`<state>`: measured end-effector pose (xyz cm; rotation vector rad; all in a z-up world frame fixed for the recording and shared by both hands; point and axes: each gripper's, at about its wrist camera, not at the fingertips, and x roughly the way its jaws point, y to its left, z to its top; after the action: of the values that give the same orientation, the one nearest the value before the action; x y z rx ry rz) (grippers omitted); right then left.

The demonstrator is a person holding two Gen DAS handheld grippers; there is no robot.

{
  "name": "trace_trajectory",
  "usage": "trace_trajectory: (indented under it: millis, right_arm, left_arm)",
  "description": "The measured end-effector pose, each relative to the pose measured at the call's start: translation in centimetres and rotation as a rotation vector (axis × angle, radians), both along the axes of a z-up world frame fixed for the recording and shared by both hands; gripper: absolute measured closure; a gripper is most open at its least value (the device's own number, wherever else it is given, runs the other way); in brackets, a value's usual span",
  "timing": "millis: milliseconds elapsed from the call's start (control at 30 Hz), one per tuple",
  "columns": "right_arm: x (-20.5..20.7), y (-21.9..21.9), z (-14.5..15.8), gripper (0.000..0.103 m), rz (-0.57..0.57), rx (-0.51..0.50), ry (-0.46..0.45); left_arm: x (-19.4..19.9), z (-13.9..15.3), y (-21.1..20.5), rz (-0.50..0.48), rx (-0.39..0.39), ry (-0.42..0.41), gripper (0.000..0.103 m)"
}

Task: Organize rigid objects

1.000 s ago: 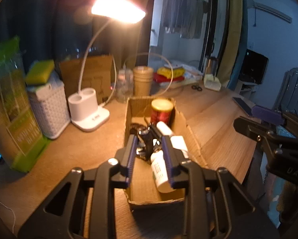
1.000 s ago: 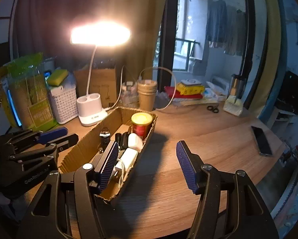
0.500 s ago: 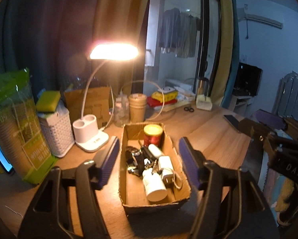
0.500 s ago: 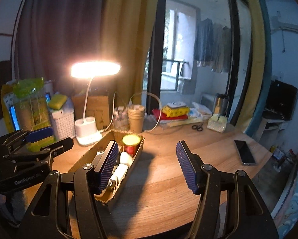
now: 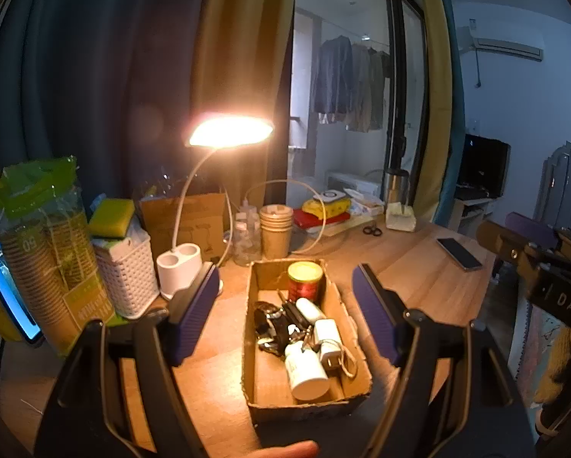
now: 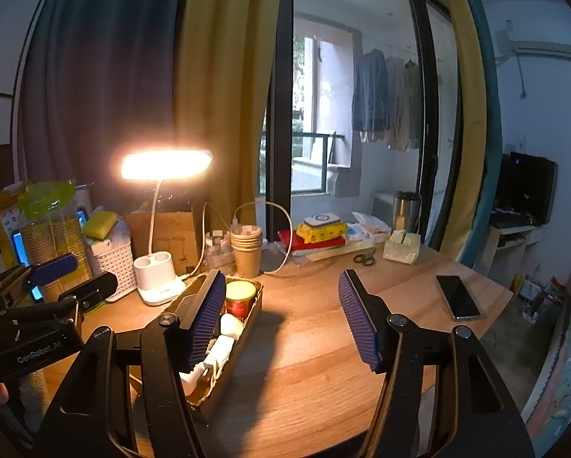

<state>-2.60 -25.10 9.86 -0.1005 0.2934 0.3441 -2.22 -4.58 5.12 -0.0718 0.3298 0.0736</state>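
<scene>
wooden table (image 5: 411, 267), seen from above and behind both grippers. cardboard box (image 5: 356, 351) lies on it directly ahead of and below the left gripper (image 5: 287, 324), framed between its two blue pads; from the right gripper (image 6: 281, 320) the same box (image 6: 256, 315) sits ahead and to the left, partly hidden by that gripper's left pad. both grippers are held above the table with jaws spread wide and nothing between them. desk lamp (image 5: 230, 131), lit, stands beyond the box and left of the left gripper's line, its white base (image 5: 178, 269) just past the left pad. white basket (image 5: 126, 271) stands farther left. stack of paper cups (image 5: 275, 231) stands beyond the box's far end. phone (image 6: 459, 297) lies flat, ahead and right of the right gripper. inside the box (largest first): red can (image 5: 305, 280) upright at the far end; white bottle (image 5: 306, 370) on its side at the near end; white charger (image 5: 328, 339) beside it; dark tangled items (image 5: 275, 326) in the middle, too dim to identify.
</scene>
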Motion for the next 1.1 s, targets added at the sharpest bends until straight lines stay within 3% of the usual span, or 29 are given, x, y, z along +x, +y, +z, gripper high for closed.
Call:
trace_trajectory:
  millis: [167, 267, 1100]
  right_arm:
    - [0.0, -0.1, 0.0, 0.038, -0.001, 0.003, -0.001]
    - [0.0, -0.1, -0.1, 0.038, 0.003, 0.001, 0.007]
    - [0.9, 0.1, -0.8, 0.038, 0.011, -0.001, 0.029]
  left_arm:
    - [-0.1, 0.1, 0.1, 0.013, 0.006, -0.015, 0.029]
    - [-0.1, 0.0, -0.1, 0.021, 0.014, -0.019, 0.010]
    - [-0.6, 0.0, -0.4, 0.014, 0.028, -0.048, 0.010]
